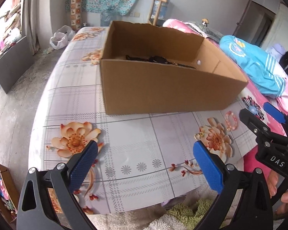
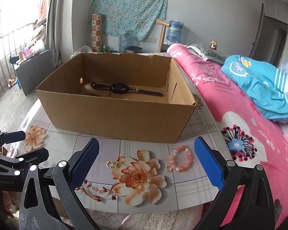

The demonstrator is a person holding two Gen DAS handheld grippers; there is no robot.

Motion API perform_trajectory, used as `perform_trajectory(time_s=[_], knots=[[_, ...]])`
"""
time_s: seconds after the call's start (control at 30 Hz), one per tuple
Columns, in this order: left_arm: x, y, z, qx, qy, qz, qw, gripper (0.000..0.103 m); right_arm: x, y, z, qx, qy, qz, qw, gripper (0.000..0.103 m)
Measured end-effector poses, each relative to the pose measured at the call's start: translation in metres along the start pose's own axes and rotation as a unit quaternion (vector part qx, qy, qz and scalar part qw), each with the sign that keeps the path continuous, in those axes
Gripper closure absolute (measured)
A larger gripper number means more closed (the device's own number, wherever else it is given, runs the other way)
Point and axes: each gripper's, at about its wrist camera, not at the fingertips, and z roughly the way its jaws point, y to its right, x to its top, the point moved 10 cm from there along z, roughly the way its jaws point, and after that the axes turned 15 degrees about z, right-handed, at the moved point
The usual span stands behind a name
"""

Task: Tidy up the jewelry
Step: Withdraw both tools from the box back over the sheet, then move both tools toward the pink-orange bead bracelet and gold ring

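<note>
An open cardboard box [image 2: 117,113] stands on the flowered bed sheet; it also shows in the left wrist view [image 1: 163,92]. Inside lies a black watch [image 2: 121,88], partly seen in the left wrist view [image 1: 157,59]. A pink bead bracelet [image 2: 181,159] with a gold ring [image 2: 168,169] lies in front of the box, just left of my right gripper's right finger. Small gold earrings [image 2: 113,164] lie between the fingers, further left. The bracelet also shows in the left wrist view [image 1: 231,121]. My right gripper [image 2: 146,164] is open and empty. My left gripper [image 1: 146,165] is open and empty over bare sheet.
A pink quilt [image 2: 245,126] and a blue garment [image 2: 263,88] lie to the right of the box. The sheet's front edge [image 2: 144,209] drops to a fluffy rug. The floor lies beyond the bed's left side [image 1: 15,111].
</note>
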Motion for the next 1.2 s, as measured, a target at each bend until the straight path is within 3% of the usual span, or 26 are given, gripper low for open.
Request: perform_trajectory(time_s=[0.2, 0.5, 0.67, 0.77, 0.83, 1.0, 1.1, 1.2], knots=[[0.004, -0.007, -0.009, -0.020, 0.015, -0.012, 0.9996, 0.006, 0.001, -0.005, 0.002, 0.011, -0.001, 0.000, 1.000, 0.008], [0.014, 0.010, -0.009, -0.119, 0.048, -0.033, 0.9912, 0.006, 0.005, -0.014, 0.002, 0.048, 0.001, 0.017, 0.999, 0.008], [0.017, 0.012, -0.003, -0.151, 0.052, -0.057, 0.9855, 0.006, 0.009, 0.002, -0.003, 0.063, 0.008, 0.042, 0.997, 0.008], [0.017, 0.008, 0.006, -0.143, 0.049, -0.059, 0.9867, 0.006, 0.008, 0.024, -0.002, 0.051, 0.010, 0.063, 0.997, 0.008], [0.020, 0.002, 0.013, -0.119, 0.049, -0.042, 0.9908, 0.006, 0.003, 0.038, 0.001, 0.057, -0.003, 0.084, 0.995, 0.008], [0.019, 0.011, 0.029, -0.049, 0.052, 0.063, 0.9954, 0.006, -0.023, 0.047, 0.018, 0.061, -0.069, 0.103, 0.990, 0.008], [0.016, 0.028, 0.039, -0.047, 0.046, 0.111, 0.9917, 0.006, -0.037, 0.040, 0.023, 0.079, -0.099, 0.102, 0.987, 0.010], [0.015, 0.044, 0.049, -0.063, 0.043, 0.136, 0.9878, 0.006, -0.046, 0.031, 0.028, 0.096, -0.115, 0.110, 0.983, 0.020]])
